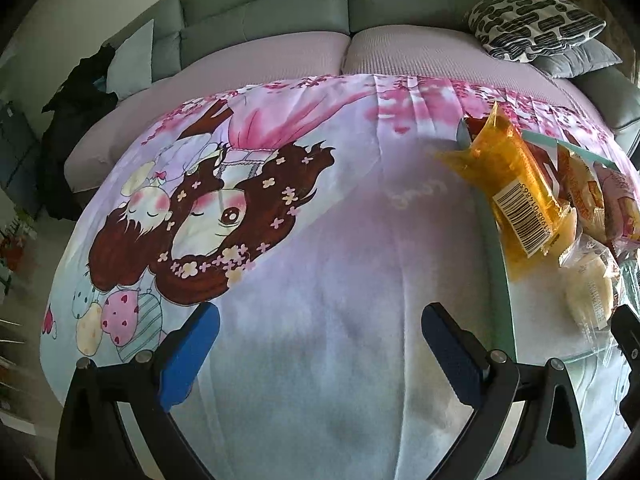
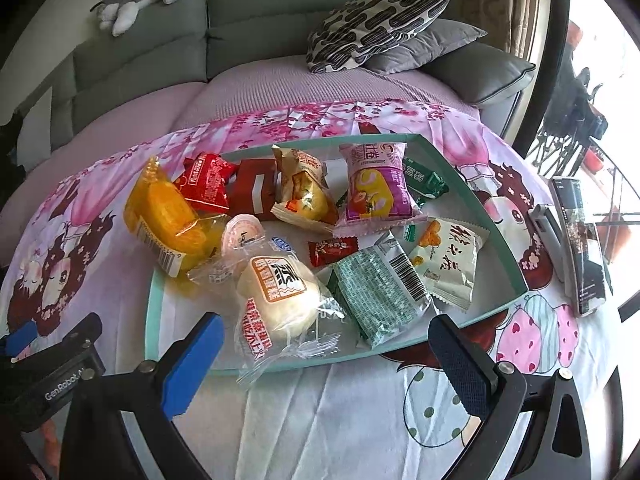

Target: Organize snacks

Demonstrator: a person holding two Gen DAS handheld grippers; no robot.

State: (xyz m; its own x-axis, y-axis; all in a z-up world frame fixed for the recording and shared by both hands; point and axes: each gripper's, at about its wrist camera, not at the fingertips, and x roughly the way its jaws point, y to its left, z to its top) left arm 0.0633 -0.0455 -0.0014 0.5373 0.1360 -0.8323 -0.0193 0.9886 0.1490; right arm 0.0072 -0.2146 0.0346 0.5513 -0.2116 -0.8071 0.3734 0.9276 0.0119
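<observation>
- Presently, in the left wrist view, the left gripper (image 1: pixel 320 344) is hovering low in the frame over bare printed cloth (image 1: pixel 304 240), its jaws standing wide apart with nothing between them.
- At the right edge of that view, the tray (image 1: pixel 494 248) is showing only its pale green rim, with the orange packet (image 1: pixel 516 184) leaning out over it; the remaining snacks are crowding the frame edge and cannot be told apart.
- In the right wrist view, the right gripper (image 2: pixel 324 344) is sitting low centre, jaws apart and empty, aimed at the tray (image 2: pixel 508 240) filling the middle of the frame.
- The steamed bun packet (image 2: pixel 280 300) is lying nearest, just above the fingertips. It is looking light and soft; its clear film is likely slippery, so a hold across the crimped end seam seems safer than squeezing the bun.
- The green foil packet (image 2: pixel 376 296) is lying beside it to the right, flat and thin, and is probably best taken by an edge.
- The pink packet (image 2: pixel 376 192) and yellow packet (image 2: pixel 304 184) in the upper middle are appearing puffed, with contents possibly crushable.
- A phone (image 2: pixel 580 236) is resting on the cloth at the right edge, well apart from the tray.
</observation>
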